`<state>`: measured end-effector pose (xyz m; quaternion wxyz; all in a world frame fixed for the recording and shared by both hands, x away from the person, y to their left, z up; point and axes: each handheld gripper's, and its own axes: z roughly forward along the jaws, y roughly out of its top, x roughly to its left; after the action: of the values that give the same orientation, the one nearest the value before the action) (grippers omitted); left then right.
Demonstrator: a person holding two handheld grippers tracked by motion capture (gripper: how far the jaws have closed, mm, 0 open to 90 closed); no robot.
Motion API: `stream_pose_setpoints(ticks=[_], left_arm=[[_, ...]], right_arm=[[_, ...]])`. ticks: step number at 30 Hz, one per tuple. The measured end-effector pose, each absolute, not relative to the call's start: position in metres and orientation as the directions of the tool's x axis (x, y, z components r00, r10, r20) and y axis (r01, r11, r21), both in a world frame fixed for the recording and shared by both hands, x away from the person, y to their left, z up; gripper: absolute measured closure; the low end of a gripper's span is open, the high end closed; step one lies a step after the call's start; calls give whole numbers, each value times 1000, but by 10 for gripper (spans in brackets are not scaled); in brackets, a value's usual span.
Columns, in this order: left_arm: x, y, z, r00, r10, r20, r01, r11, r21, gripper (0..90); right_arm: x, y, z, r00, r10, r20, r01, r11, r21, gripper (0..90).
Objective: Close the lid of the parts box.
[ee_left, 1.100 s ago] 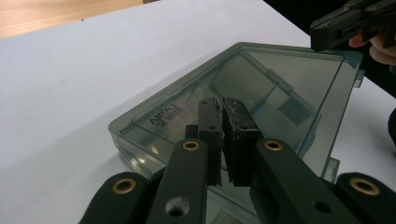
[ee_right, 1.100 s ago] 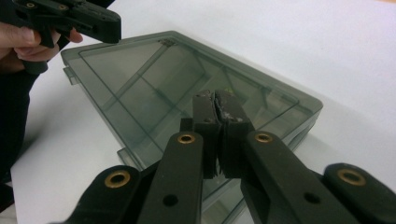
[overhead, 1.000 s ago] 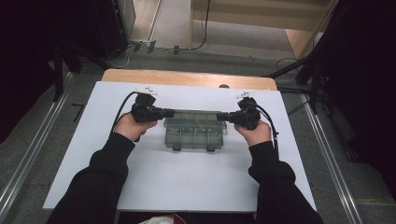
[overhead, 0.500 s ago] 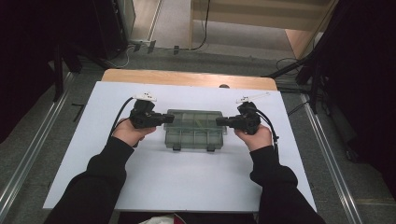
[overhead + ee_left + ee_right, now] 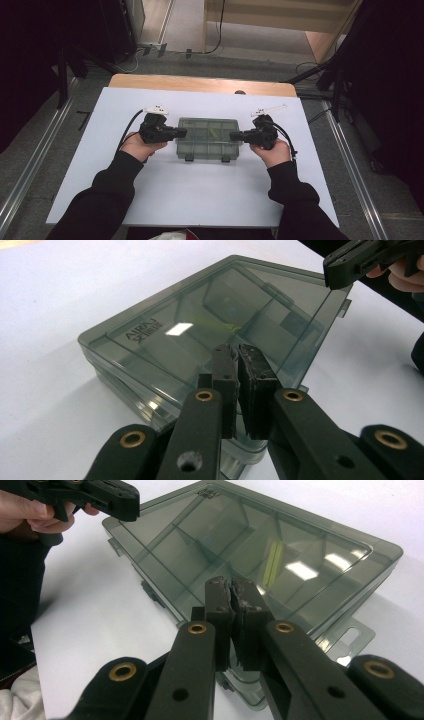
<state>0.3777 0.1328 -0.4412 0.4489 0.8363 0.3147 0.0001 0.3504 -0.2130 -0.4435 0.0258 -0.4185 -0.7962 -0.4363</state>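
Both jaws stay pressed together, holding nothing; the left gripper [image 5: 181, 133] and right gripper [image 5: 236, 135] have slid down the ends of the box [image 5: 209, 138], ready to push it.

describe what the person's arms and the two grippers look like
Black long sleeves cover both forearms. The left gripper and right gripper are black, each with a white tag on top and a trailing black cable. Their fingers are flat black blocks on arms with brass rivets.
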Motion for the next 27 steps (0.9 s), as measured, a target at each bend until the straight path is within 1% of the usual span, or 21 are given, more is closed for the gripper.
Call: stream_pose_setpoints(ticks=[3,4,10,18,20,27], left_arm=[[376,133,-443,803,525,-282,524,-396,755,855],[375,133,-444,807,520,-279,520,-401,754,821],[369,131,-446,817,510,-270,511,-420,750,822],[363,132,-451,825,501,-262,501,-432,750,820],[362,133,-453,824,501,-264,503,-434,748,796],[361,133,-460,825,503,-259,503,-442,742,795]], right_arm=[[348,-212,-445,-651,645,400,687,277,671,874],[347,-212,-446,-652,645,399,687,279,671,874],[342,-211,-450,-657,644,393,682,284,674,870],[334,-210,-455,-668,650,362,662,297,688,833],[333,-211,-458,-669,653,354,659,300,690,829],[333,-210,-465,-664,657,357,667,304,681,811]])
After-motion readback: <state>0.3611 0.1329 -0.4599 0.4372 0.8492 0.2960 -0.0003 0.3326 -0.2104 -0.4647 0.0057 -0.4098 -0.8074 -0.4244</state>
